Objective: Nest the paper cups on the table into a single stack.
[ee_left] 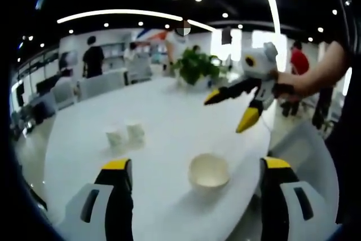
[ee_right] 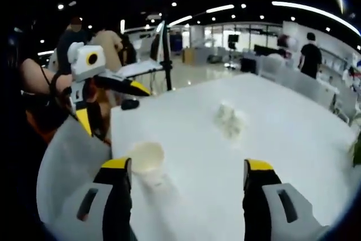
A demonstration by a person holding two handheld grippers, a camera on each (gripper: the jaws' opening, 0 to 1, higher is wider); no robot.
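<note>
In the left gripper view, the left hand-held gripper (ee_left: pixel 194 182) gapes empty over the white desk (ee_left: pixel 169 111), 1 paper cup (ee_left: pixel 208 171) near, 2 cups (ee_left: pixel 126 135) farther left, while the right gripper view shows the right hand-held gripper (ee_right: pixel 185 179) likewise spread, cup (ee_right: pixel 146 157) near-left.

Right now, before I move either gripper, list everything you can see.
paper cups: two, white, upright and close together, mid-table
open cup: one, white, mouth towards the left gripper view, near the table edge
table: one, white, long with a rounded end
potted plant: one, green, far end of the table
chairs: several, pale grey, along the table's far side
people: several, standing in the background
ceiling lights: many, white strips and spots
left gripper: one, white with yellow-black jaws, open, held above the table edge
right gripper: one, same colours, open, held above the table
</note>
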